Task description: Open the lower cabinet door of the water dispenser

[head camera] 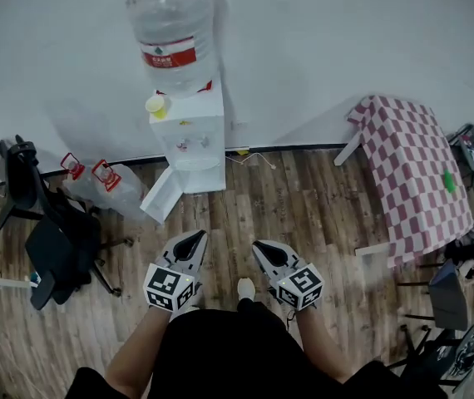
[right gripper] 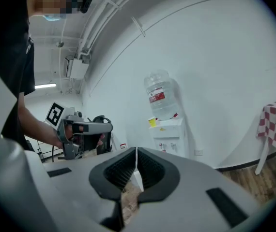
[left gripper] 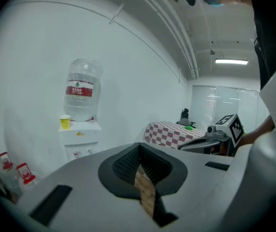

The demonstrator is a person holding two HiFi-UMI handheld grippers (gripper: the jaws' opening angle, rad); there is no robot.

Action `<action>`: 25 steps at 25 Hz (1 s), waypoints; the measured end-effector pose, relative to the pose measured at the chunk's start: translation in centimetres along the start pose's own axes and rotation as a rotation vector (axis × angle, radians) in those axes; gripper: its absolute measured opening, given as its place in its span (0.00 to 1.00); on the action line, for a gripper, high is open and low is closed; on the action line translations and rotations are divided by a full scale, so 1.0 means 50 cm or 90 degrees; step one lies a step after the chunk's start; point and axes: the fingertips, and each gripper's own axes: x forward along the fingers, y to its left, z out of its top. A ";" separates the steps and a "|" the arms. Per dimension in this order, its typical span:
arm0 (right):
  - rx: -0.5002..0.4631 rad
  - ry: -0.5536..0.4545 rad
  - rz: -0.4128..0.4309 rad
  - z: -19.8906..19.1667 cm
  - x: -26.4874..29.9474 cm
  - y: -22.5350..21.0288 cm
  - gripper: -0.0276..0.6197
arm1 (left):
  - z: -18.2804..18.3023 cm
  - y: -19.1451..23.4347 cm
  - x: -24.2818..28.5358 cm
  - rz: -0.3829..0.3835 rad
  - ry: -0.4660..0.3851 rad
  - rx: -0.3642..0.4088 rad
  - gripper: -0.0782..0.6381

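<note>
The lower cabinet door stands swung out leftward at the foot of the water dispenser, which is against the far wall. Well short of it, over the wooden floor, my left gripper has its 2 jaws pressed together, empty, and my right gripper beside it is likewise closed and empty.

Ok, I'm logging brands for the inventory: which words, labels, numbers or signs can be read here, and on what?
Water bottle, red label: white print, too blurred to read.
Water dispenser, gold mark on its front: too small to read.
Cubes on left gripper and right gripper: black-and-white square codes, no words.
Nothing else legible.
</note>
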 end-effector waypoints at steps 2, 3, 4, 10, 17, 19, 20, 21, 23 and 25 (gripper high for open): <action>0.019 -0.016 -0.023 0.003 0.003 0.026 0.09 | -0.006 0.016 -0.040 -0.012 0.001 0.009 0.13; 0.024 -0.020 -0.031 0.001 0.006 0.042 0.09 | -0.012 0.025 -0.061 -0.016 0.001 0.015 0.13; 0.025 -0.021 -0.037 -0.004 0.009 0.062 0.09 | -0.020 0.034 -0.084 -0.019 0.001 0.019 0.13; 0.013 -0.025 -0.069 -0.024 0.010 0.196 0.09 | -0.068 0.069 -0.215 -0.038 -0.009 0.023 0.13; 0.006 -0.034 -0.118 -0.064 -0.003 0.351 0.09 | -0.105 0.091 -0.358 -0.071 -0.021 0.025 0.13; 0.011 -0.044 -0.128 -0.065 -0.013 0.388 0.09 | -0.109 0.088 -0.390 -0.082 -0.026 0.023 0.13; 0.013 -0.051 -0.131 -0.063 -0.018 0.406 0.09 | -0.111 0.086 -0.403 -0.087 -0.029 0.023 0.13; 0.015 -0.058 -0.133 -0.061 -0.022 0.422 0.09 | -0.115 0.085 -0.413 -0.090 -0.030 0.024 0.13; 0.022 -0.071 -0.137 -0.061 -0.033 0.445 0.09 | -0.126 0.079 -0.428 -0.090 -0.029 0.023 0.13; 0.030 -0.077 -0.136 -0.065 -0.048 0.462 0.09 | -0.134 0.066 -0.440 -0.086 -0.029 0.016 0.13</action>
